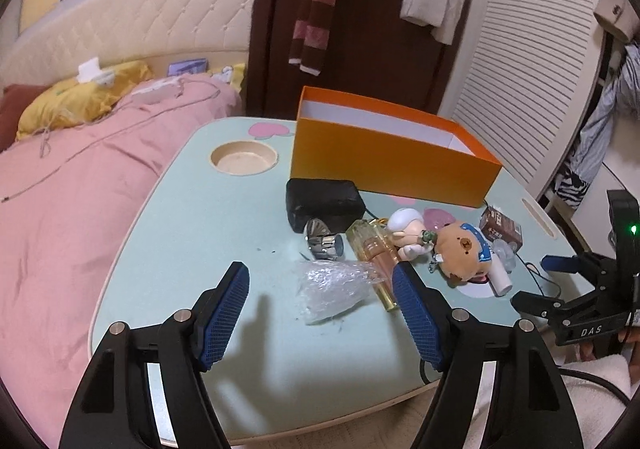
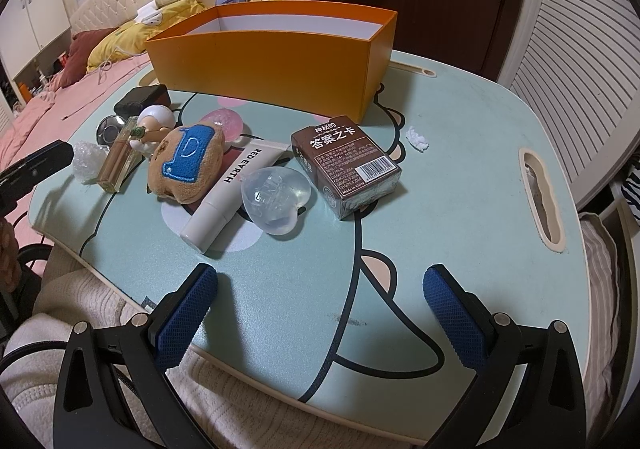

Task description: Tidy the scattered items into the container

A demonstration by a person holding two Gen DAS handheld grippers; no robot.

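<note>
An open orange box point(image 1: 384, 169) point(image 2: 272, 61) stands at the back of the light-green table point(image 1: 192, 249) point(image 2: 460, 177). In front of it lie a black pouch point(image 1: 324, 203), a silver cap point(image 1: 324, 245), a perfume bottle point(image 1: 376, 261) point(image 2: 118, 161), a clear plastic bag point(image 1: 332, 289), a white figurine point(image 1: 408, 229), a bear plush point(image 1: 464, 249) point(image 2: 188, 165), a white tube point(image 2: 236, 193), a clear heart case point(image 2: 276, 197) and a brown card box point(image 2: 348, 165). My left gripper point(image 1: 320, 289) is open just before the bag. My right gripper point(image 2: 320, 289) is open and empty over the table's front edge.
A bed with a pink quilt point(image 1: 80, 189) lies left of the table. A round cup recess point(image 1: 243, 157) sits at the table's far left and a slot handle point(image 2: 540, 201) at its right. A dark door point(image 1: 360, 29) and a slatted wardrobe point(image 1: 520, 69) stand behind.
</note>
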